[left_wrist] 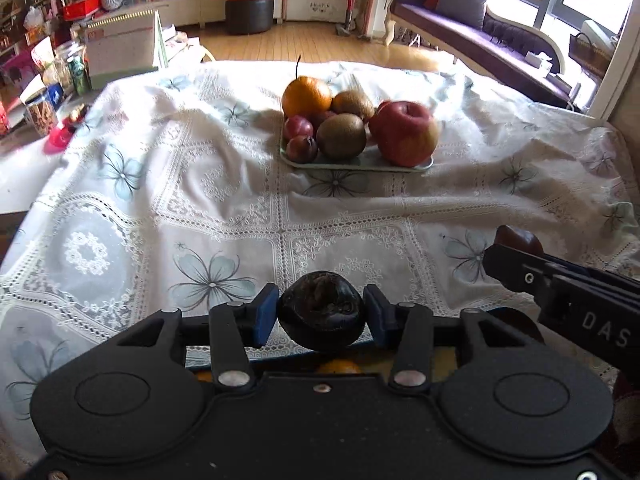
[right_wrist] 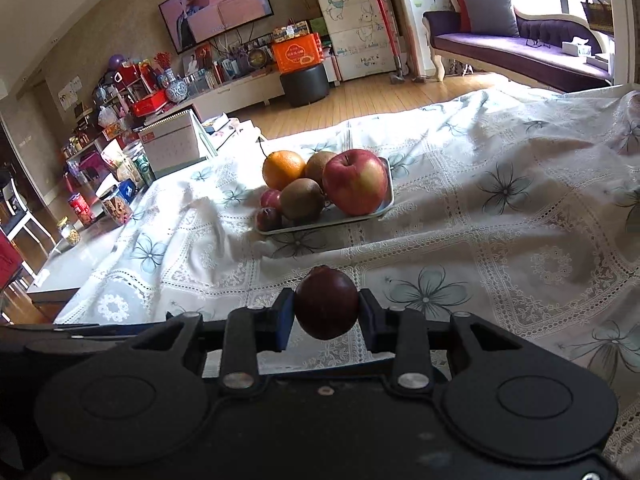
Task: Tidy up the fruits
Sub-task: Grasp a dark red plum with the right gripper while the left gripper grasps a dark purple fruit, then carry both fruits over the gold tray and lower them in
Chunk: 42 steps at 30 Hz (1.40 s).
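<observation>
A pale green tray (left_wrist: pixel 424 165) (right_wrist: pixel 387 196) on the lace tablecloth carries an orange (left_wrist: pixel 306 96) (right_wrist: pixel 283 169), two kiwis (left_wrist: pixel 341 136) (right_wrist: pixel 301 199), a big red apple (left_wrist: pixel 404 133) (right_wrist: pixel 355 182) and small red plums (left_wrist: pixel 301 148) (right_wrist: pixel 268 218). My left gripper (left_wrist: pixel 321 316) is shut on a dark wrinkled fruit (left_wrist: pixel 321 316), well short of the tray. My right gripper (right_wrist: pixel 326 308) is shut on a dark red plum (right_wrist: pixel 326 308), also short of the tray. In the left wrist view the right gripper (left_wrist: pixel 516 248) enters from the right with its plum (left_wrist: pixel 518 237).
The white floral tablecloth (left_wrist: pixel 200 208) (right_wrist: pixel 500 240) is rumpled around the tray. Jars, cans and a desk calendar (right_wrist: pixel 172 144) crowd the table's far left end. Beyond lie wooden floor, a black stool (left_wrist: pixel 249 15) and a purple chaise (left_wrist: pixel 472 28). An orange (left_wrist: pixel 340 366) shows under the left gripper.
</observation>
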Available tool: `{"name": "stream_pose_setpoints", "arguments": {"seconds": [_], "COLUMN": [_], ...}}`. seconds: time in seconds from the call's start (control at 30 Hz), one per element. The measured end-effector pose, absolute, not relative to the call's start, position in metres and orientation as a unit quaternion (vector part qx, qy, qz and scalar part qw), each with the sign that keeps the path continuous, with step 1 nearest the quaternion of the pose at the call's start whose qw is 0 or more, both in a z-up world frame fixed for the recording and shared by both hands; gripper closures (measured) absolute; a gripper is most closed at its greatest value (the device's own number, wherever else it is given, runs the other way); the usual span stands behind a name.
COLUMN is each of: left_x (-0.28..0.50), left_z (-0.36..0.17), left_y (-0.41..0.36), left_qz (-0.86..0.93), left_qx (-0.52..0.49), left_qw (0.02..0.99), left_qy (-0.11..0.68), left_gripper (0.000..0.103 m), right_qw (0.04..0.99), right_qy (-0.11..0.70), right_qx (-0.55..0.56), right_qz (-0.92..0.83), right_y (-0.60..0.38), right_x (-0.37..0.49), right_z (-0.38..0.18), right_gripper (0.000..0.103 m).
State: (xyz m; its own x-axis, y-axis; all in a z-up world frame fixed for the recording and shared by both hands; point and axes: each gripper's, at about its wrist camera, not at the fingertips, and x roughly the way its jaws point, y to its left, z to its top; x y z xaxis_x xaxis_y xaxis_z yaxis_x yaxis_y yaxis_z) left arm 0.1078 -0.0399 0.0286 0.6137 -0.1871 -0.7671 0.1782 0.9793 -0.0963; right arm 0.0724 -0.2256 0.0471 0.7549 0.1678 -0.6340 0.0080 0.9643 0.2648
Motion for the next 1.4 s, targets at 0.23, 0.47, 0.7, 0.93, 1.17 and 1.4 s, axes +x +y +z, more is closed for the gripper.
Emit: {"name": "stream_pose_setpoints", "arguments": {"seconds": [0.23,0.47,0.7,0.93,1.17,1.4], "left_x": [0.060,0.024,0.006,-0.013,-0.018,-0.021], "left_z": [0.055,0.047,0.031,0.016,0.002,0.000], "left_y": [-0.019,0.000,0.006,0.004,-0.007,-0.008], "left_qz": [-0.101,-0.069,-0.056,-0.040,-0.046,-0.047], "left_qx": [-0.019,-0.019,-0.017,-0.015,0.005,0.002], "left_qw": [0.919,0.926,0.919,0.910,0.899,0.894], "left_qy": [0.381,0.371,0.389,0.413,0.436,0.446], "left_gripper": [0.050,0.050,0.050,0.050,0.050,0.050], "right_qw": [0.937,0.945,0.939,0.929,0.922,0.920], "right_qy": [0.326,0.312,0.329,0.351,0.366,0.372], "right_qx": [0.113,0.079,0.070,0.064,0.047,0.035], "right_qz": [0.059,0.062,0.075,0.095,0.115,0.120], "right_y": [-0.218,-0.211,-0.206,-0.200,-0.188,-0.184], "right_x": [0.025,-0.018,-0.041,-0.056,-0.057,-0.059], "right_z": [0.061,0.058,0.042,0.027,0.022,0.019], "right_gripper": [0.067,0.067,0.067,0.067,0.067,0.067]}}
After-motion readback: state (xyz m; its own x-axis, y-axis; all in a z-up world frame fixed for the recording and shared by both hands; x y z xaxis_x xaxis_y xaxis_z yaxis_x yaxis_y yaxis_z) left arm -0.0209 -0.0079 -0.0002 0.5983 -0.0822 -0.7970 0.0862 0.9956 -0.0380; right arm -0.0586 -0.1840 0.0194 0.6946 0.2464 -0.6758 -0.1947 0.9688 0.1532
